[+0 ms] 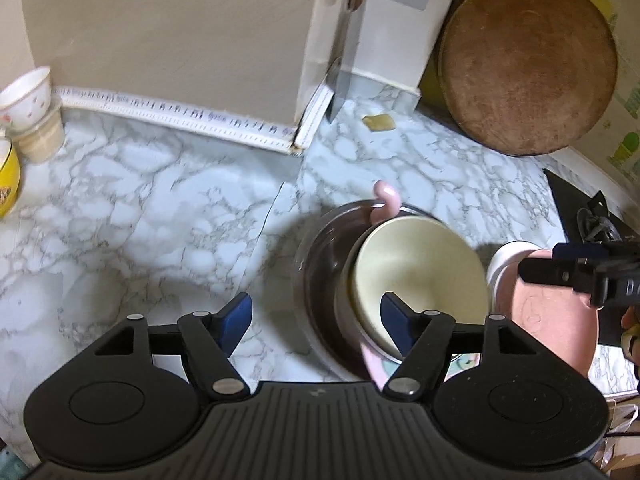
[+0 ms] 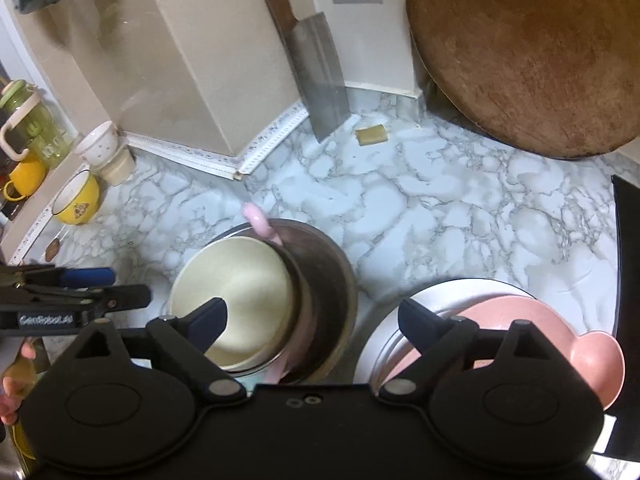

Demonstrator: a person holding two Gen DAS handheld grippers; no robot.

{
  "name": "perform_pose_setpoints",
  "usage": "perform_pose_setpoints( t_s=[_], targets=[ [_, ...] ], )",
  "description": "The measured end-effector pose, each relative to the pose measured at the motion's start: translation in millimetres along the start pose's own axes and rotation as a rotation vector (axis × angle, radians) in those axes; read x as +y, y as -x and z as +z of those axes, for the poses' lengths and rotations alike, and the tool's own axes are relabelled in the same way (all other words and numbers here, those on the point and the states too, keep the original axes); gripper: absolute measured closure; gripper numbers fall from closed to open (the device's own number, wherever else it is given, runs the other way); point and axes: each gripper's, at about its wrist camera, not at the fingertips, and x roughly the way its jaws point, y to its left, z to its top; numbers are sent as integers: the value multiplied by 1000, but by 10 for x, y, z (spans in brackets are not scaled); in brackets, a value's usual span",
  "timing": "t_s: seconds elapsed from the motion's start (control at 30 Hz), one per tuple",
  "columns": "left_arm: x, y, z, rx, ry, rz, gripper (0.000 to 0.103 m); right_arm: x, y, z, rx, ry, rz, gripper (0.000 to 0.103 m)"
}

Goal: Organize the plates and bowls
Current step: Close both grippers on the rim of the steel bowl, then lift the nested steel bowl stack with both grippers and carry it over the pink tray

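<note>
Left wrist view: my left gripper (image 1: 316, 320) hangs released over the marble counter (image 1: 140, 208), its 2 blue pads spread wide and pressing on nothing. Just right of it sits a cream bowl (image 1: 416, 268) nested tilted inside a dark metal bowl (image 1: 320, 248), with a pink handle (image 1: 384, 196) poking up at the far rim. In the right wrist view, my right gripper (image 2: 312, 316) is also released, jaws wide, nothing between them. Near right lies a pink plate (image 2: 516, 320) on a white plate (image 2: 400, 312). A yellow cup (image 2: 78, 202) stands far left, a round wooden board (image 2: 528, 52) far right.
</note>
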Motion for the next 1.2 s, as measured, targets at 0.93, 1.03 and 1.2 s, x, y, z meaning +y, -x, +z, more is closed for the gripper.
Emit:
perform_pose_setpoints(
  t_s=[0.93,1.03,1.2],
  targets=[
    [340,-601,-288,90,224,-57,58,-440,-775,4,156,-52,92,68],
    [331,-610,-285,89,235,-69,66,-400,-809,-6,163,-45,96,75],
    [279,-619,-269,95,240,-87,80,-340,-869,-28,176,-33,95,85]
  ],
)
